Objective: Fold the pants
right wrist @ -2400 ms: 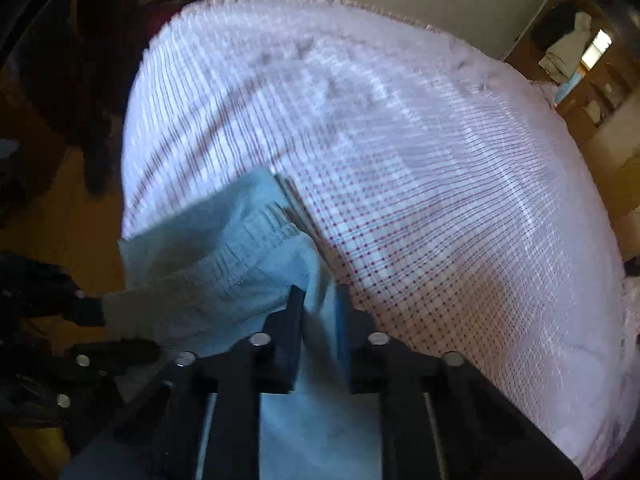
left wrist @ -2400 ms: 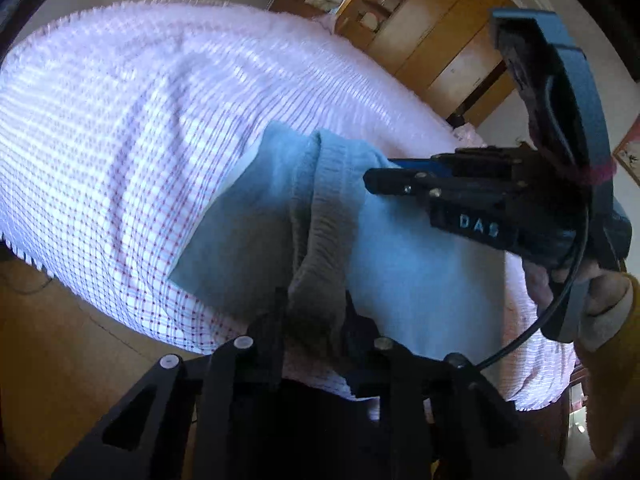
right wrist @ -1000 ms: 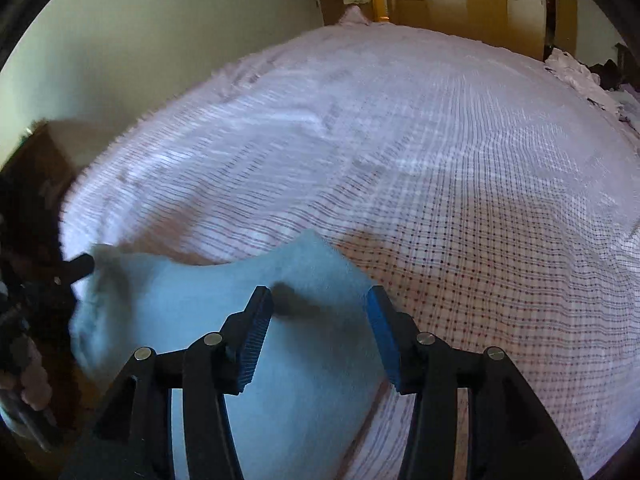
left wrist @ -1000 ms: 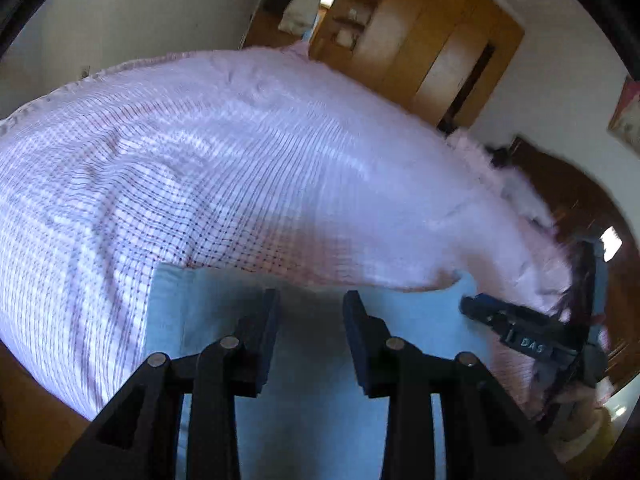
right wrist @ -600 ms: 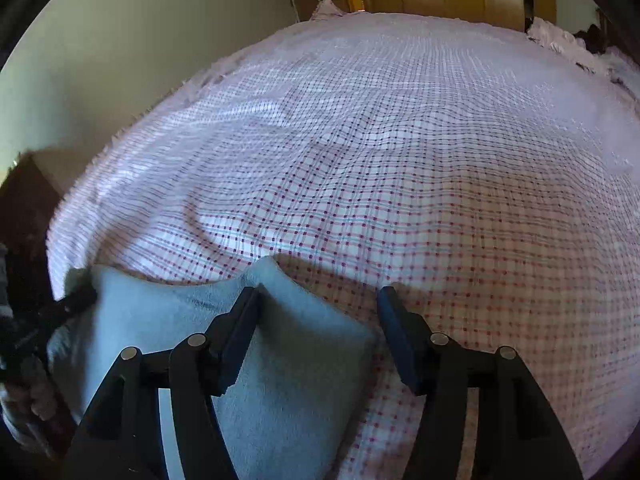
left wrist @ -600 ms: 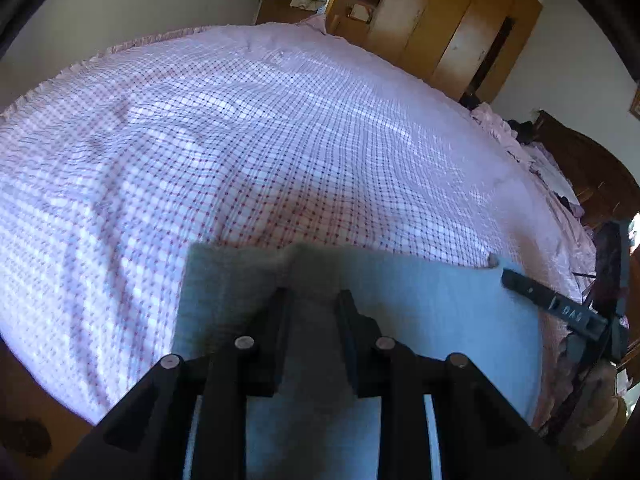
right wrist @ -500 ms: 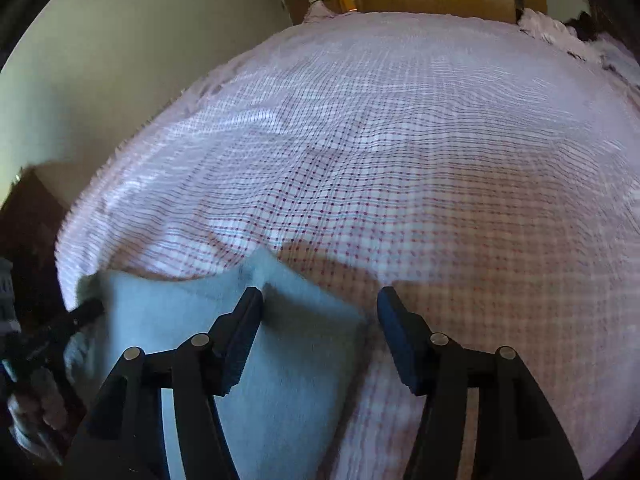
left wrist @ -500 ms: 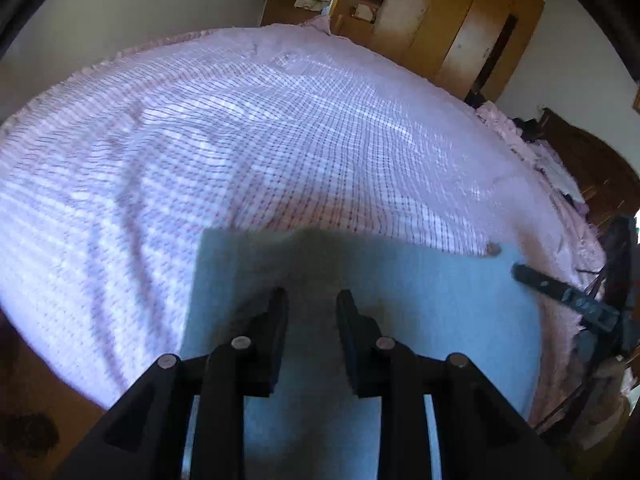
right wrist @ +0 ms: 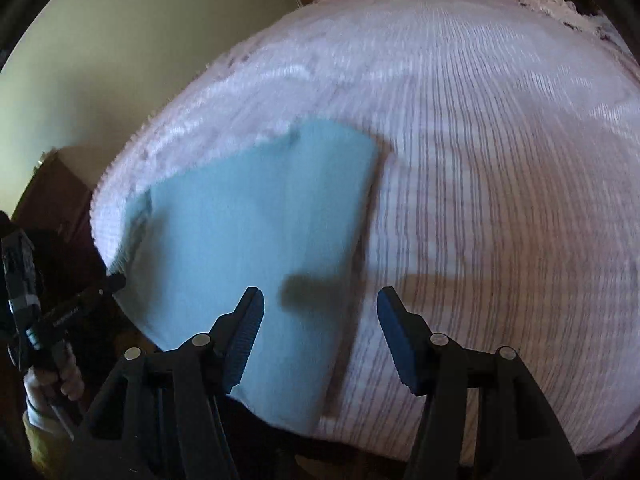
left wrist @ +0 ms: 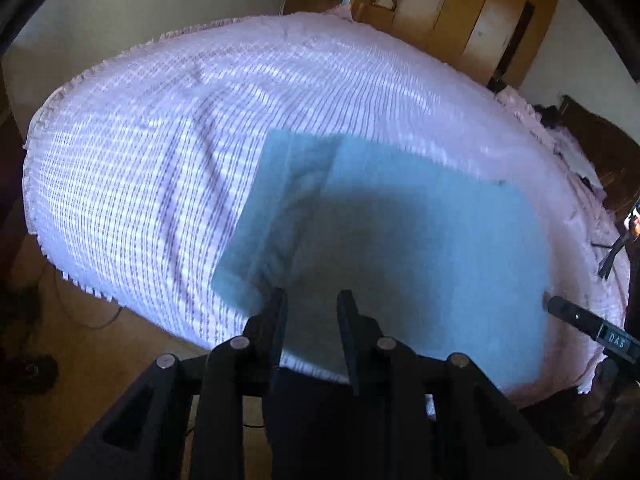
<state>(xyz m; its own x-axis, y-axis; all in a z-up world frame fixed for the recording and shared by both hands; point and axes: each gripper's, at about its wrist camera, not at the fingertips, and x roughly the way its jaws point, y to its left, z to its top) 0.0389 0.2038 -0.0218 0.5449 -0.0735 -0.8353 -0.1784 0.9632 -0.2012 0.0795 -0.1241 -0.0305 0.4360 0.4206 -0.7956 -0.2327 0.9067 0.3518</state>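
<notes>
Light blue pants [left wrist: 400, 248] lie folded into a flat rectangle near the front edge of a bed with a pink checked sheet [left wrist: 168, 152]. A layered edge of the pants shows at their left side. My left gripper [left wrist: 311, 312] is open and empty, raised above the near edge of the pants. My right gripper [right wrist: 320, 320] is open wide and empty, raised above the pants [right wrist: 248, 232] near their right edge. The right gripper's tip shows at the far right of the left wrist view [left wrist: 568, 312]. The left gripper shows at the left of the right wrist view [right wrist: 80, 300].
The bed sheet [right wrist: 500, 160] spreads far behind and beside the pants. Wooden wardrobes [left wrist: 460, 12] stand beyond the bed. Bare wooden floor [left wrist: 80, 360] lies below the bed's front edge, with dark objects [left wrist: 28, 368] at the far left.
Both grippers have let go of the pants and pulled up and back. The left jaws opened from pinching the fabric, and the right jaws opened wider. The pants now lie flat.
</notes>
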